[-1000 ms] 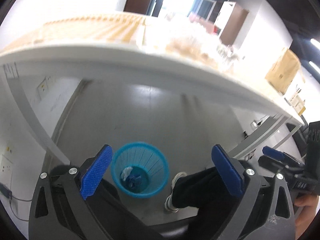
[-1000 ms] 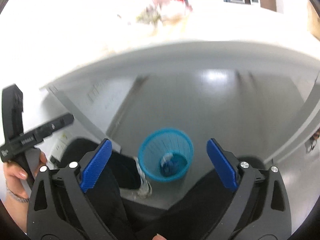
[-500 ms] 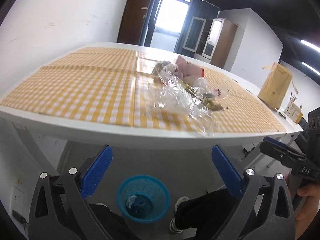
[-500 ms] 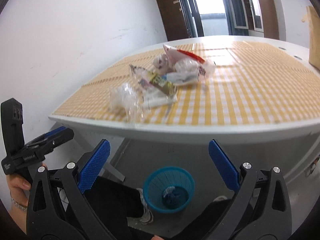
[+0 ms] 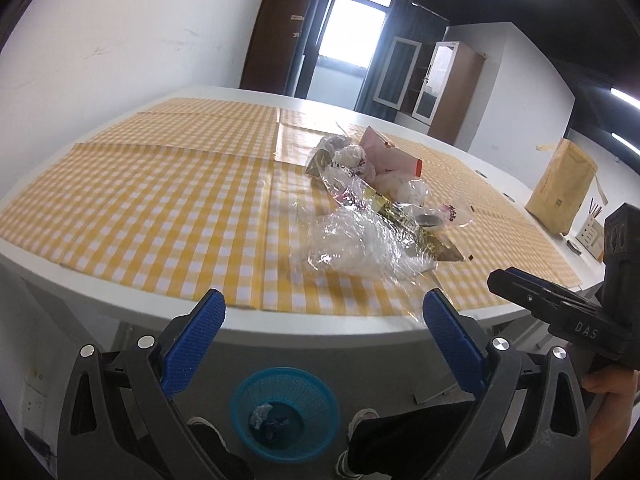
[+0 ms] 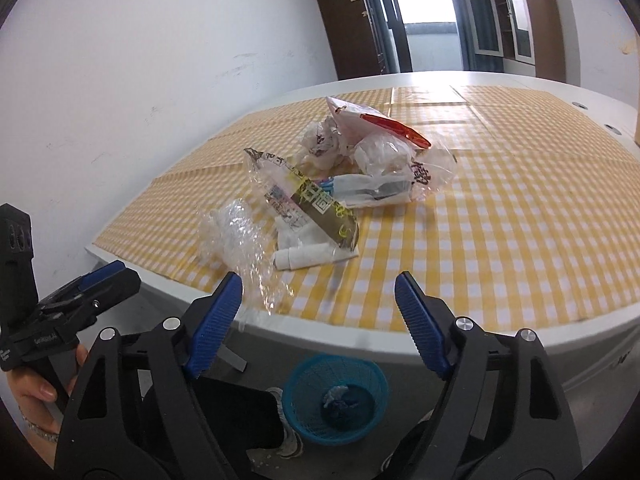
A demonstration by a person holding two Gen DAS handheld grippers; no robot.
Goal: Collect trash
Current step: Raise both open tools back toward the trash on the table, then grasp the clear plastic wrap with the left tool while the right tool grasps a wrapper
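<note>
left tongs (image 5: 322, 338): we see them spread wide, nothing between the pads, held off the table's near edge.
right tongs (image 6: 318, 318): jaws closing but with a clear gap, nothing between them; crinkled film lies just past the left pad.
trash pile (image 6: 340, 184): wrappers, clear plastic bags, crumpled paper and a white paper roll, heaped on the table towards its near edge.
clear plastic bag (image 5: 360, 246): nearest piece of the pile to the near edge in our left view.
table (image 5: 132, 200): white top with yellow checked cloth.
blue basket (image 6: 335, 396): on the floor under the near edge, some trash already inside.
brown paper bag (image 5: 562, 190): upright at the table's right side.
</note>
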